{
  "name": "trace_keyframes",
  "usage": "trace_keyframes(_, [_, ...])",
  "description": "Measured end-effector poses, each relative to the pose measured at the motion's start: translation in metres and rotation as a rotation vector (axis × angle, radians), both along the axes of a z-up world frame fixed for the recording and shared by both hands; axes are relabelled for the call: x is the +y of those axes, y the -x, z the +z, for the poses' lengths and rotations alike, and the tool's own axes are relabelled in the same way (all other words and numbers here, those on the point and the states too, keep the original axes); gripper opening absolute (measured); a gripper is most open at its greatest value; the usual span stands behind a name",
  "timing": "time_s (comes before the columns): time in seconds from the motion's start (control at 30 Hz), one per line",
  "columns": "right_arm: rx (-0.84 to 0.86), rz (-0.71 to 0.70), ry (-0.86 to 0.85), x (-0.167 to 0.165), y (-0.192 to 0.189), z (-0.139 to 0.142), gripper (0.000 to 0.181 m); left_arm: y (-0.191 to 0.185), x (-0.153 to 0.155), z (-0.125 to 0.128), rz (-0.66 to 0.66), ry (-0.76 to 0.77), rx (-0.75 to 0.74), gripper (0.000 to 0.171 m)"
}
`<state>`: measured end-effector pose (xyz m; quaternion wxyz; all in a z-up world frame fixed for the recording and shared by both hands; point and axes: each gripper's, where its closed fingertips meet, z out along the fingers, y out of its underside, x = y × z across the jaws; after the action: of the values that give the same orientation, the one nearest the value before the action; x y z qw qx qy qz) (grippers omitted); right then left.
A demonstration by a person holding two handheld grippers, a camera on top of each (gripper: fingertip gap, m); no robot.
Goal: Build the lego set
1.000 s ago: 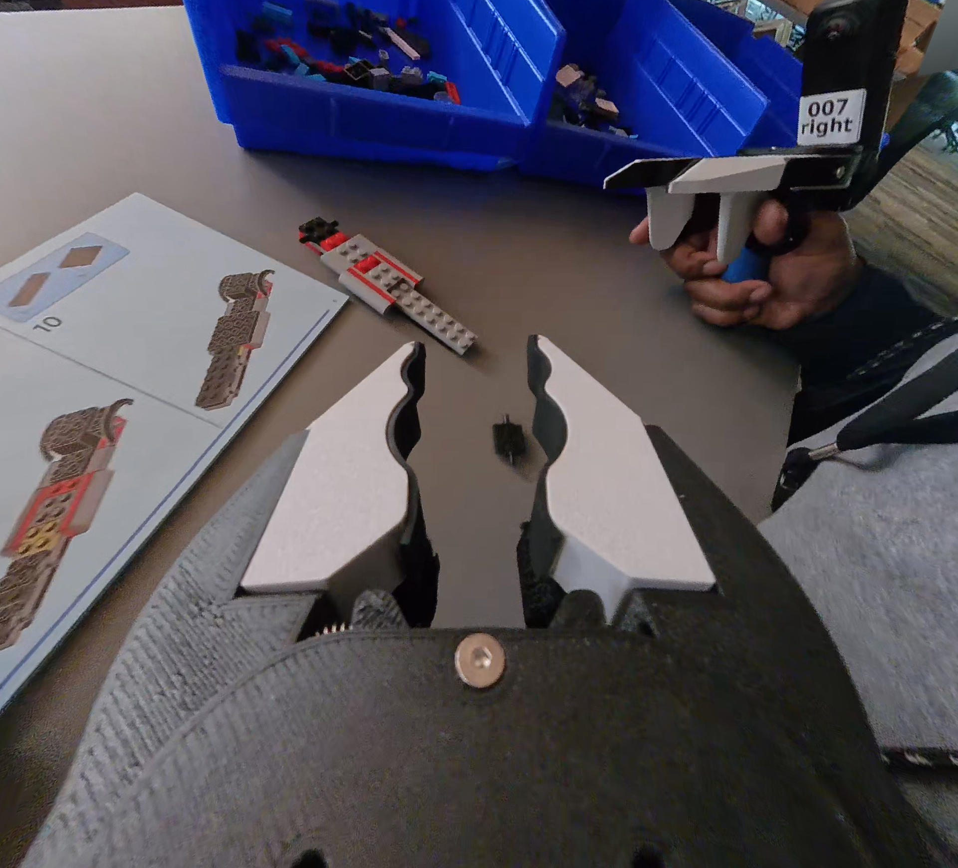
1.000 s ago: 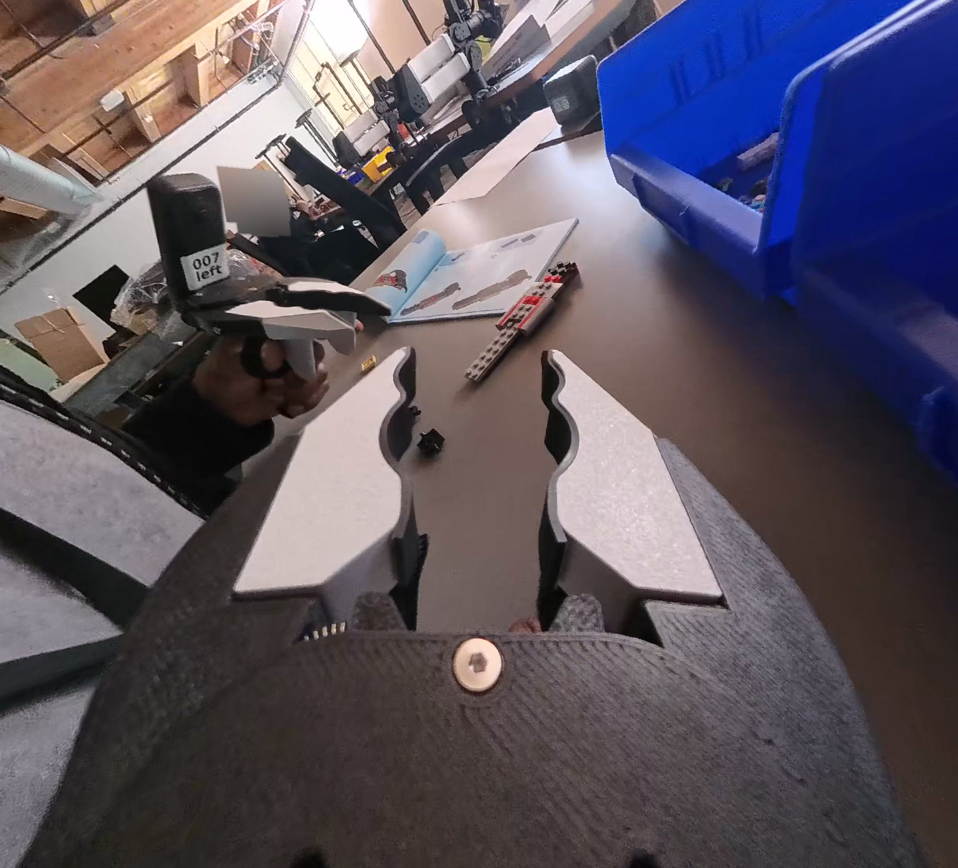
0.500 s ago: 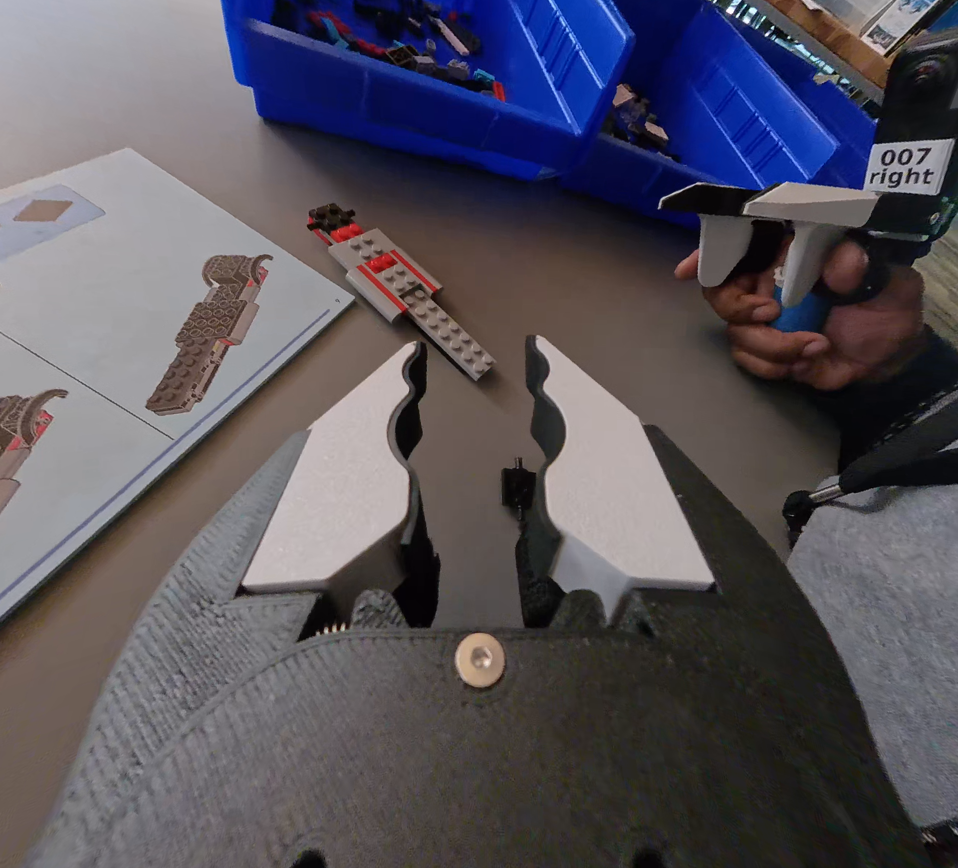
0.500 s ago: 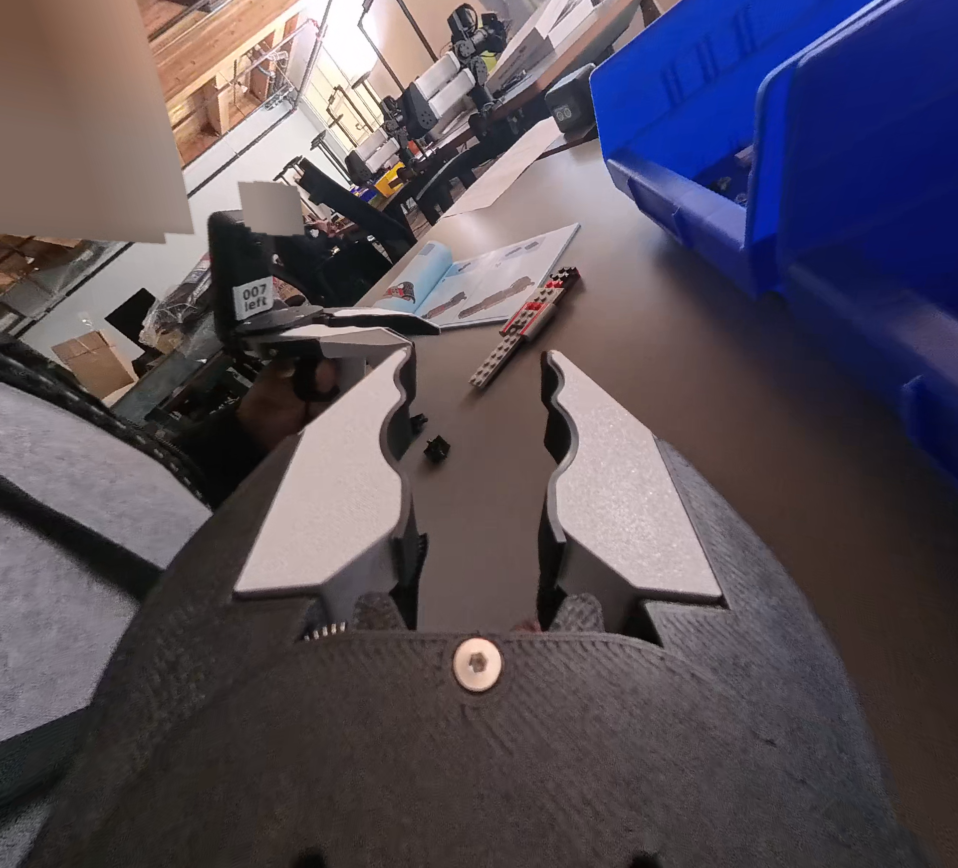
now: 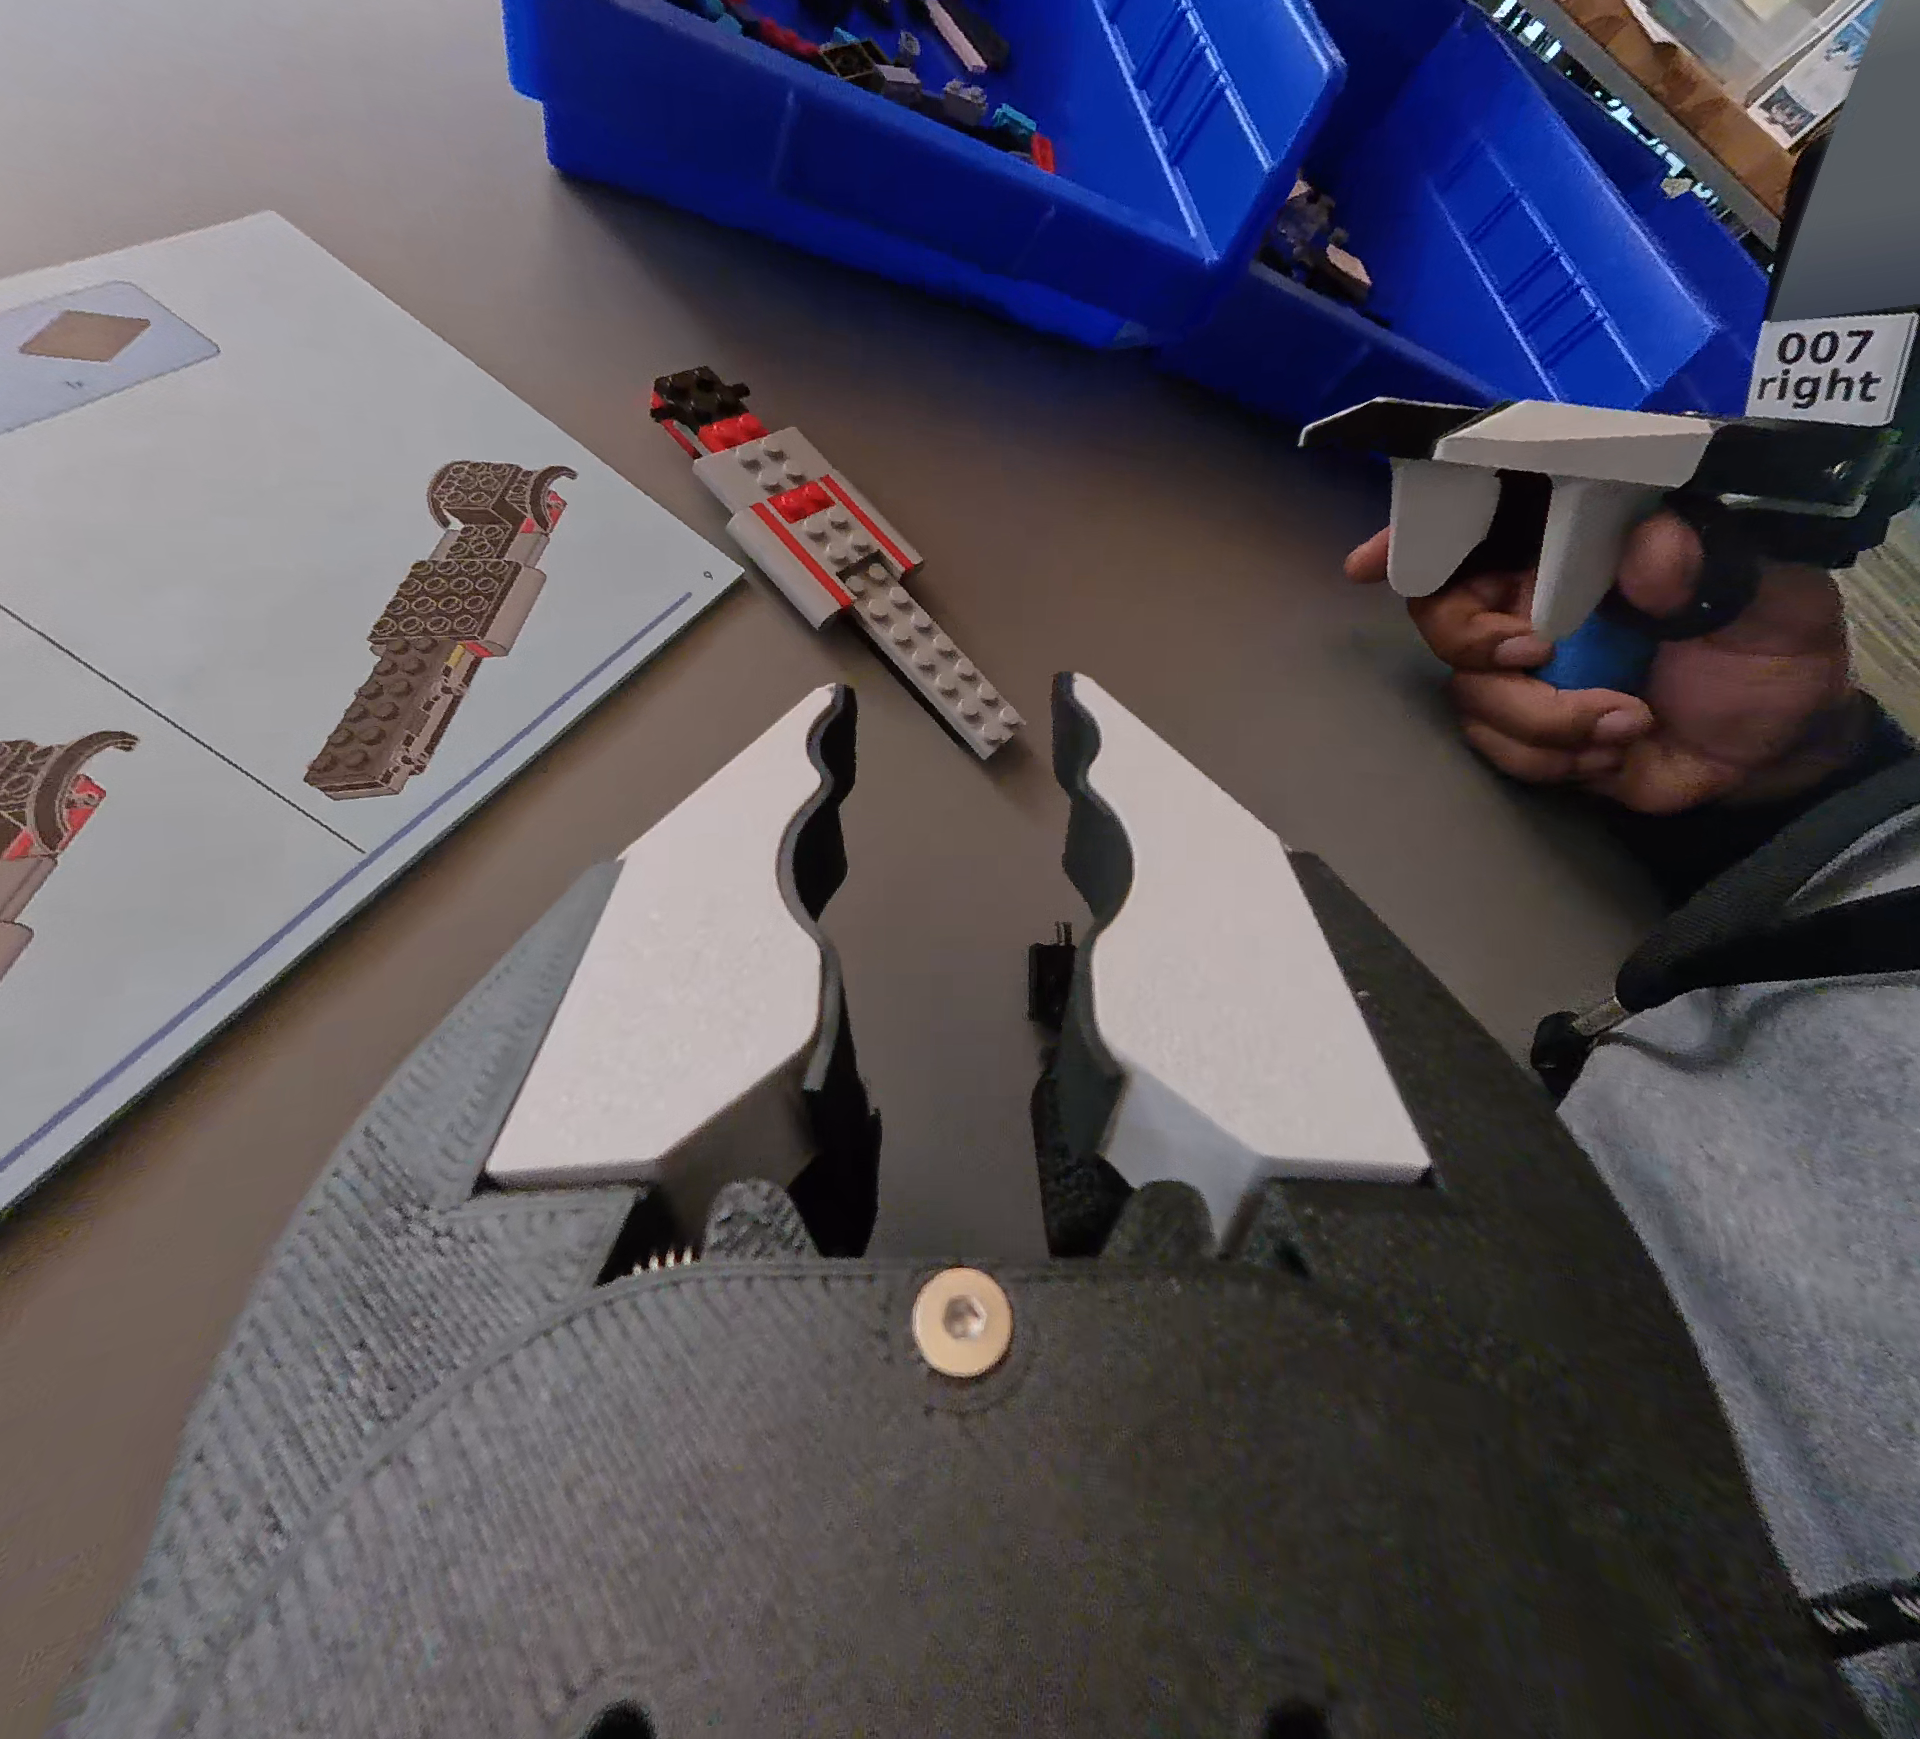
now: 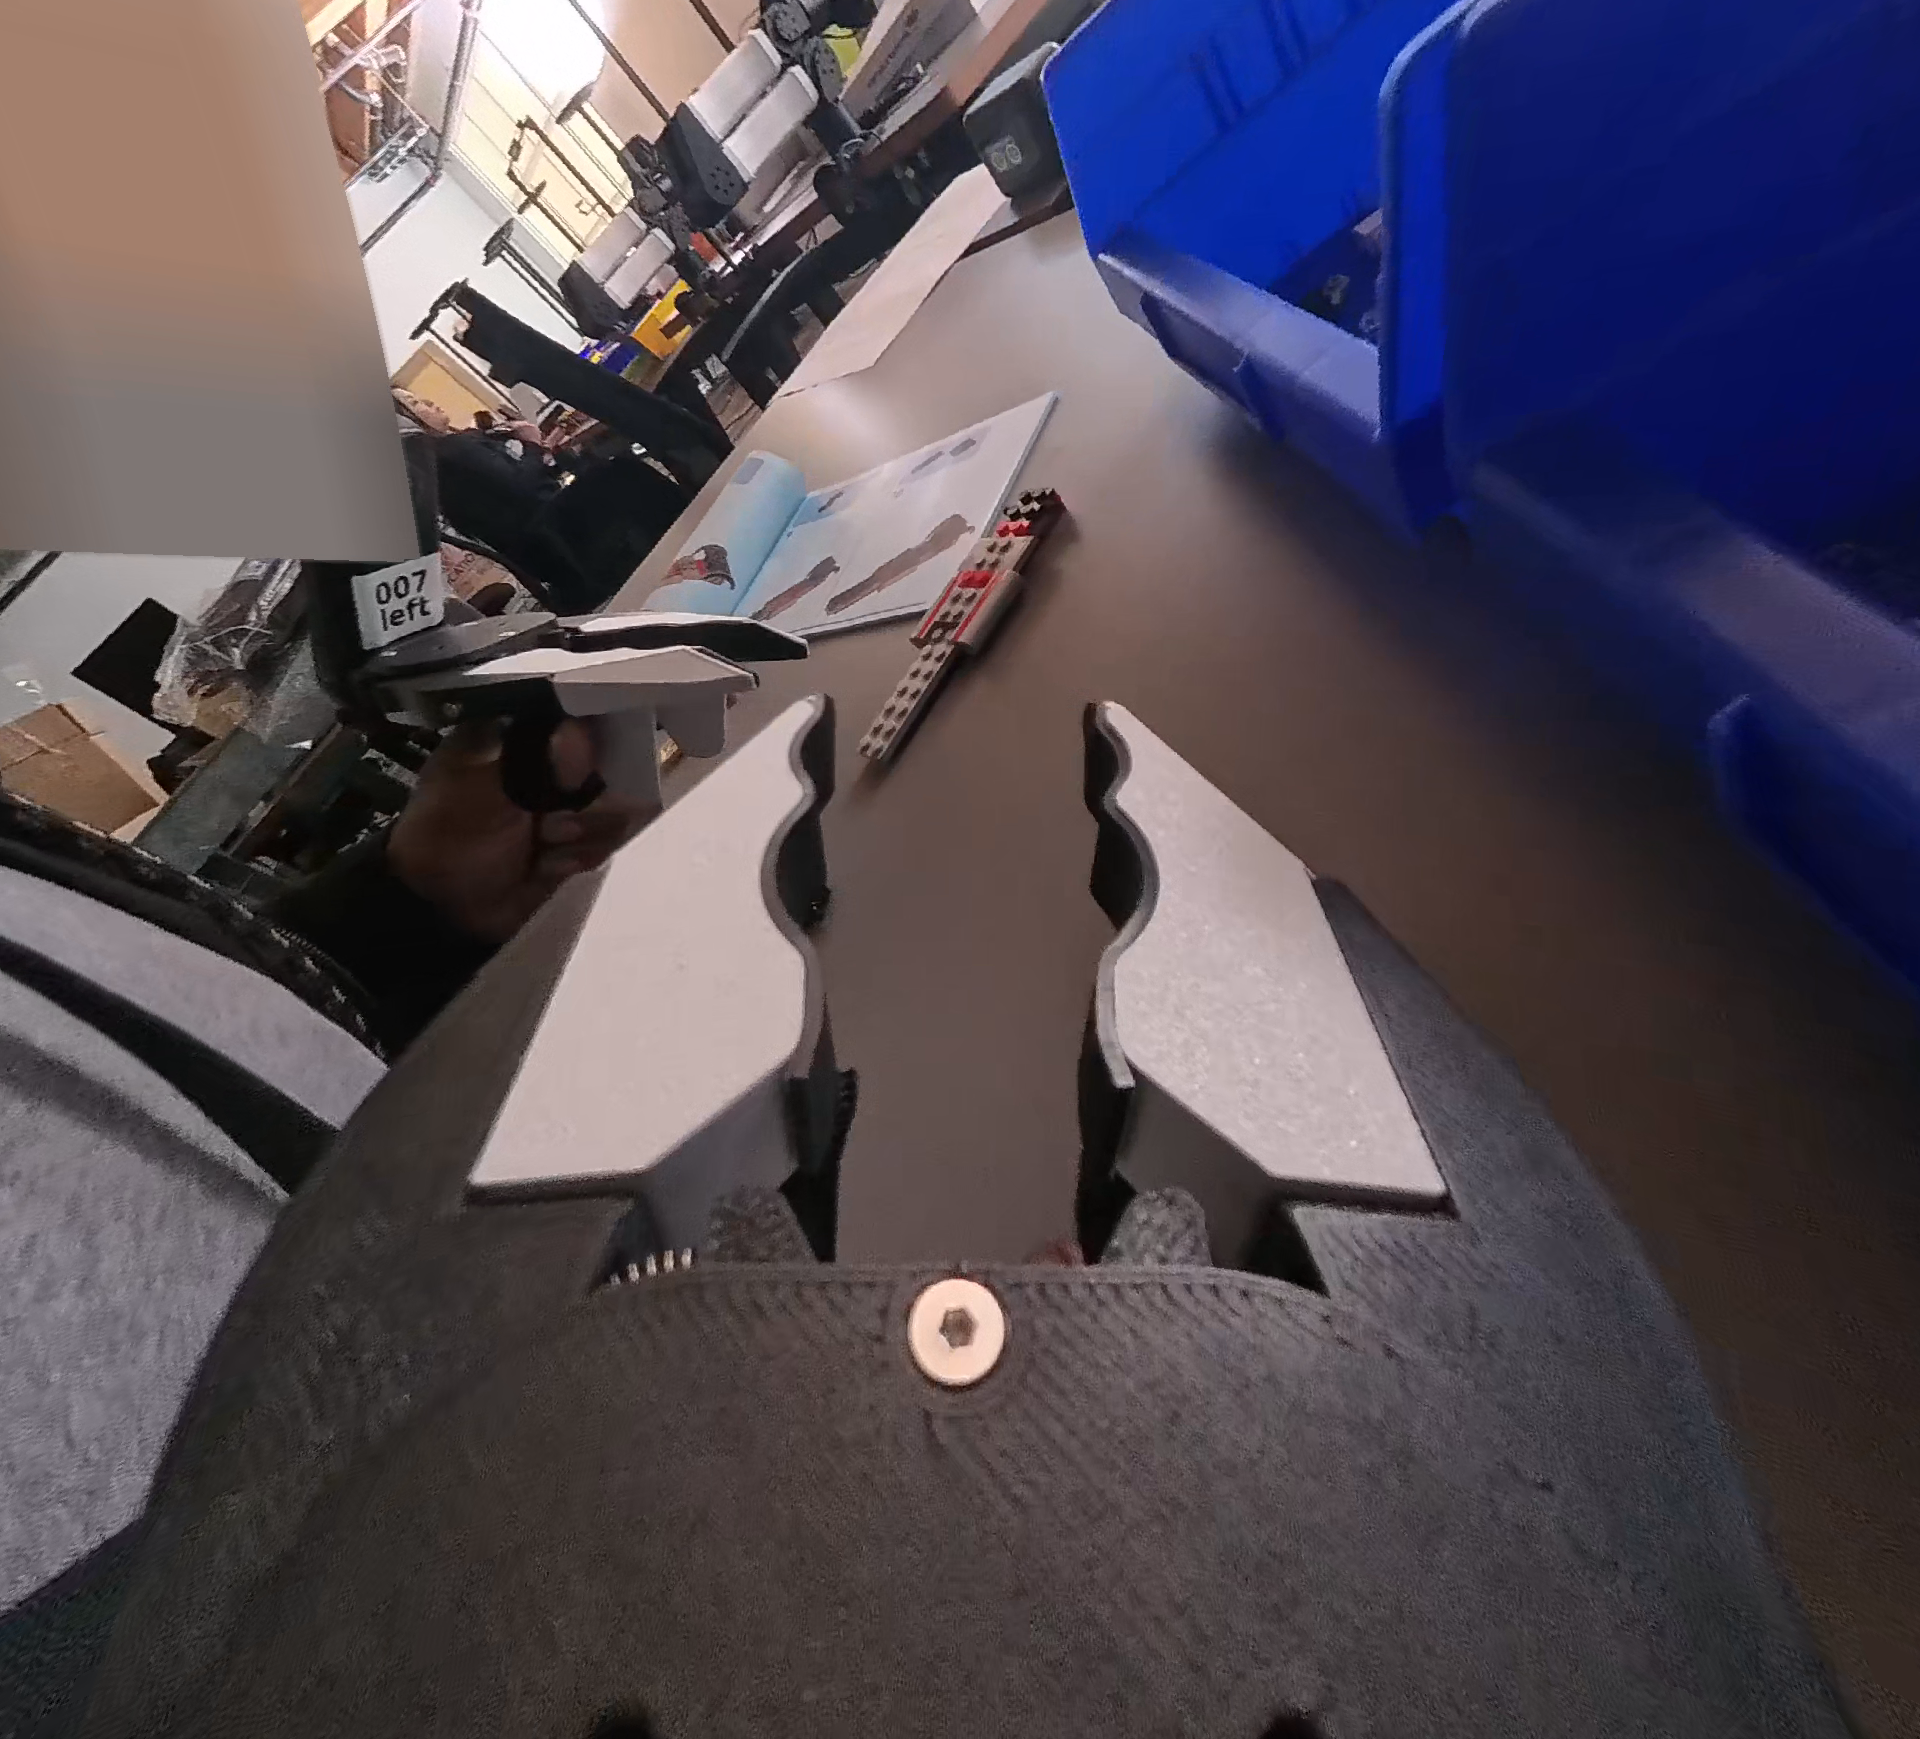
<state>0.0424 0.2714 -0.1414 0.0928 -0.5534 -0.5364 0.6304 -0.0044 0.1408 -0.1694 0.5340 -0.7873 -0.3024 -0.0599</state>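
A long grey, red and black lego assembly lies on the dark table, just ahead of my left gripper. The left gripper is open and empty, with its tips just short of the assembly's near end. A small black lego piece lies on the table between the jaws, against the right finger. My right gripper is open and empty, low over the table and pointing at the assembly. Each gripper shows in the other's view: the right, the left.
An open instruction booklet lies left of the assembly. Two blue bins holding several loose pieces stand behind it. The booklet and the bins also show in the right wrist view. A person's grey sleeve is at the right.
My left gripper moved forward toward the assembly, so the small black piece now sits deeper between its jaws. My right gripper also advanced; the black piece is now hidden by its left finger.
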Motion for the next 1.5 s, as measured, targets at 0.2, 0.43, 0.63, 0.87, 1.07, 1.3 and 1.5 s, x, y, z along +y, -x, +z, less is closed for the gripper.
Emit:
trace_keyframes(0.2, [0.002,-0.005,0.002,0.001,0.000,0.000,0.050,0.002,0.001,-0.003,0.008,0.017,-0.010,0.038])
trace_keyframes(0.43, [0.020,-0.022,0.005,0.004,-0.001,0.003,0.050,0.002,0.002,-0.006,0.008,0.036,-0.015,0.037])
trace_keyframes(0.63, [0.030,-0.036,0.013,0.006,-0.002,0.005,0.050,0.002,0.003,-0.008,0.002,0.045,-0.027,0.037])
trace_keyframes(0.87, [0.036,-0.043,0.021,0.008,-0.003,0.006,0.049,0.002,0.004,-0.010,0.000,0.060,-0.033,0.037])
trace_keyframes(1.07, [0.035,-0.041,0.030,0.008,-0.003,0.007,0.049,0.002,0.005,-0.009,-0.005,0.057,-0.027,0.037])
trace_keyframes(1.3, [0.063,-0.003,0.064,0.005,-0.007,0.013,0.050,0.008,0.083,0.063,-0.264,-0.022,0.074,0.037])
trace_keyframes(1.5, [0.085,0.024,0.080,0.008,-0.028,0.017,0.050,-0.026,0.221,0.096,-0.621,0.264,0.181,0.035])
